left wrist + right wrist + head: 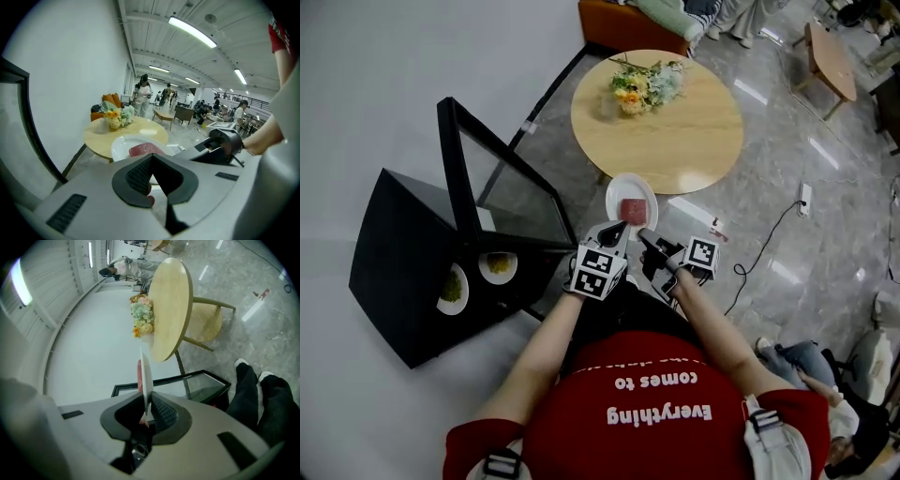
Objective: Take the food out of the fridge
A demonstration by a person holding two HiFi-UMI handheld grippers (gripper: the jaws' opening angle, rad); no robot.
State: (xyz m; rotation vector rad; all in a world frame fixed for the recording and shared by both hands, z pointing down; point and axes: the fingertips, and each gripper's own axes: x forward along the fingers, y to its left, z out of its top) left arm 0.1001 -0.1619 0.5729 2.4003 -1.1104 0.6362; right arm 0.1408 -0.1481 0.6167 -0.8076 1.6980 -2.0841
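White plate (pixel 630 187) with a dark red slab of meat (pixel 633 209). Fridge (pixel 394 272) black, door (pixel 502 192) black-framed with clear glass. Inside, two white dishes (pixel 453 288) hold yellow-green food. Left gripper (pixel 614 232) and right gripper (pixel 645 236) are light grey with black ribbed pads, and each bears black-and-white square markers. Round table (pixel 684 141) pale wood. Flowers (pixel 642 86) yellow, orange and pale green. Shirt (pixel 656 412) red with white lettering. Floor (pixel 806 253) grey, marbled and glossy. Couch (pixel 623 28) orange.
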